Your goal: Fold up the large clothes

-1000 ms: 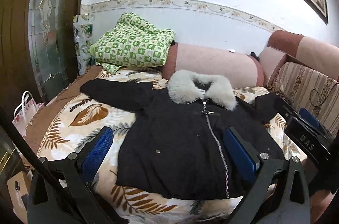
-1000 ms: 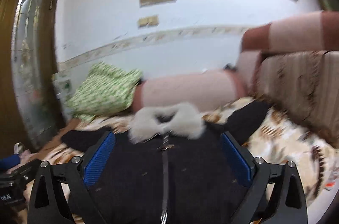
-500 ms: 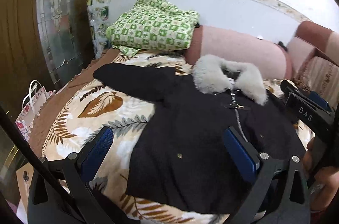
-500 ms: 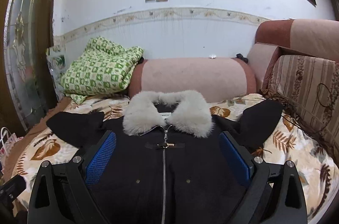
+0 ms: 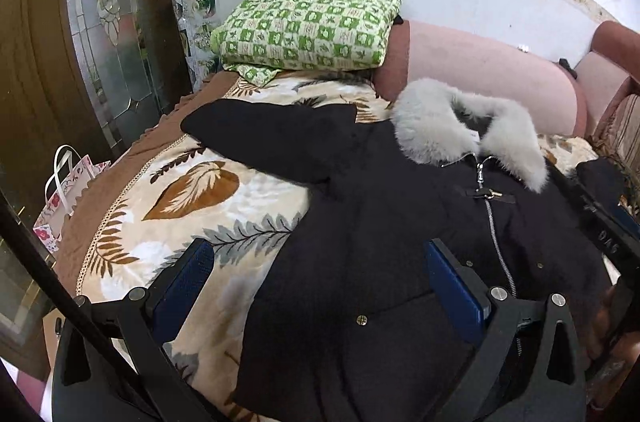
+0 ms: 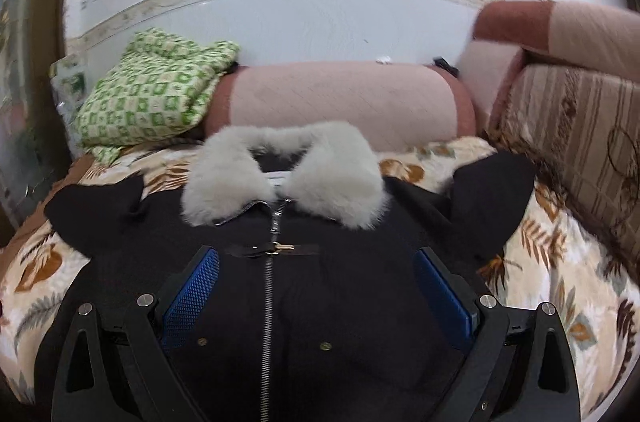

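Right wrist view: your right gripper (image 6: pixel 316 296) hangs spread wide and empty over the chest of the black zip-front coat with grey fur collar (image 6: pixel 280 302), which lies face-up, sleeves out, on the leaf-print blanket (image 6: pixel 560 262). Left wrist view: your left gripper (image 5: pixel 320 290) is also spread and empty (above the coat's side edge), folded green checked quilt (image 5: pixel 308 26) behind.

In front of me, the bed's cream leaf-patterned blanket (image 5: pixel 192 190) carries a zipped black fur-collared coat (image 6: pixel 340 286) and a folded green checked quilt (image 5: pixel 308 26).
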The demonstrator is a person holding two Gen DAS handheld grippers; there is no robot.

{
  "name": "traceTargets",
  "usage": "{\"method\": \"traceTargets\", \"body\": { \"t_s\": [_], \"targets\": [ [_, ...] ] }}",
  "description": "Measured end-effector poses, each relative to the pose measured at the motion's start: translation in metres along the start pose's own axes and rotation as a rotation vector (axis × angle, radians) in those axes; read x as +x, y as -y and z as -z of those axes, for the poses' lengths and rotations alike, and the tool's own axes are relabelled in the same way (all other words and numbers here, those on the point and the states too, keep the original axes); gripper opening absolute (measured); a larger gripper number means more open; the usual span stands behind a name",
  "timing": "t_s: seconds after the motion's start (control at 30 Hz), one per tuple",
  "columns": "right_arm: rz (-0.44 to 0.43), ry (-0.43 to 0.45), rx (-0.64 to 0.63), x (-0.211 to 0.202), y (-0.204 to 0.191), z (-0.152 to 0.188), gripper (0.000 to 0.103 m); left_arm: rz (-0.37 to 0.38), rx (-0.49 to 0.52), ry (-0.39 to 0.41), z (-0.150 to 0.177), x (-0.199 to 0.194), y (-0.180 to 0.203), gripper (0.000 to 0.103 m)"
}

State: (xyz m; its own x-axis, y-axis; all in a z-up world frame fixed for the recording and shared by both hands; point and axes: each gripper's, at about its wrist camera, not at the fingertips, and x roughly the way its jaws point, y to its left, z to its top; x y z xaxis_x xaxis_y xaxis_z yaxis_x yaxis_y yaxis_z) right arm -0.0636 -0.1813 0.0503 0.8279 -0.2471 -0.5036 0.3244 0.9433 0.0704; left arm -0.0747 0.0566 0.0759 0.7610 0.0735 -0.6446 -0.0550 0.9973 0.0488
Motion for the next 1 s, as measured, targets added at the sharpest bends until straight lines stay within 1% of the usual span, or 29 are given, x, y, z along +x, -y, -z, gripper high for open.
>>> {"method": "traceTargets", "body": {
  "t_s": [0.1,0.17,0.23,0.47,0.63,0.77,0.87,1.0],
  "targets": [
    [0.006,-0.022,0.029,0.010,0.006,0.003,0.099,-0.006,0.020,-0.009,0.000,0.008,0.007,0.103],
    [-0.011,-0.056,0.033,0.016,0.005,0.004,0.099,-0.012,0.032,-0.014,0.001,0.012,0.011,0.103],
    [-0.021,-0.068,0.031,0.019,0.005,0.006,0.099,-0.016,0.042,-0.019,0.001,0.017,0.014,0.103],
    [-0.021,-0.048,-0.035,0.017,-0.008,0.012,0.099,-0.032,0.041,-0.019,-0.004,0.027,0.009,0.103],
    [-0.028,-0.080,-0.059,0.024,-0.014,0.018,0.099,-0.077,0.009,-0.007,-0.008,0.033,-0.009,0.103],
    [-0.025,-0.079,-0.074,0.024,-0.017,0.020,0.099,-0.120,-0.011,0.001,-0.010,0.037,-0.023,0.103],
    [-0.019,-0.077,-0.082,0.025,-0.020,0.022,0.099,-0.170,-0.018,0.012,-0.011,0.043,-0.033,0.103],
    [-0.019,-0.086,-0.089,0.027,-0.021,0.024,0.099,-0.212,-0.033,0.009,-0.012,0.052,-0.046,0.103]
  ]
}}
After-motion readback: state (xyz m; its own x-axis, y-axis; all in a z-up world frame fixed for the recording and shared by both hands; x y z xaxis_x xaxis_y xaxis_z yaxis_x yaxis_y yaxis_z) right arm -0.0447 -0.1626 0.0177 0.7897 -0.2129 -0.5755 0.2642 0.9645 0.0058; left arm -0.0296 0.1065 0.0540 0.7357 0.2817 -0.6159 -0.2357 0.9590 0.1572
